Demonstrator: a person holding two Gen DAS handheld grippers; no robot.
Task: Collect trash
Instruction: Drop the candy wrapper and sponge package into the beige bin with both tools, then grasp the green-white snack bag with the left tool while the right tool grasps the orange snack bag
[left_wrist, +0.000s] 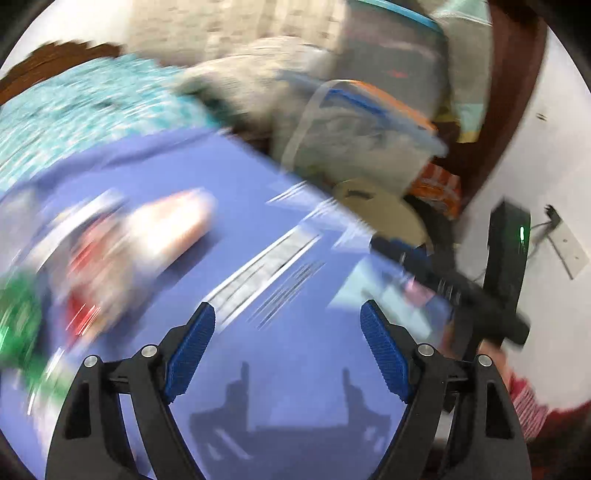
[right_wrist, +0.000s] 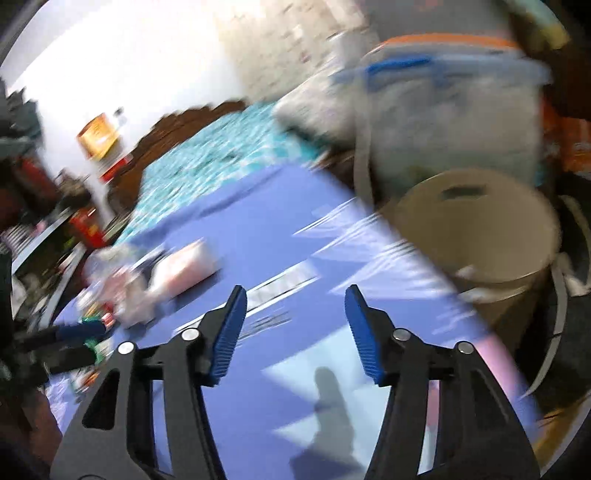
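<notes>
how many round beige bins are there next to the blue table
1. The round beige plastic bin stands just off the far right edge of the blue table, below a clear storage box with blue latches. Heavy blur may hide others.

Both views are smeared by motion blur, though each pair of tongs shows sharply. The left tongs stand wide apart, blue ribbed pads facing inward, nothing between them. The right tongs are likewise spread with nothing held, their blue pads angled toward each other. In the left view, the right tongs appear as a dark blurred bar at the right.
</notes>
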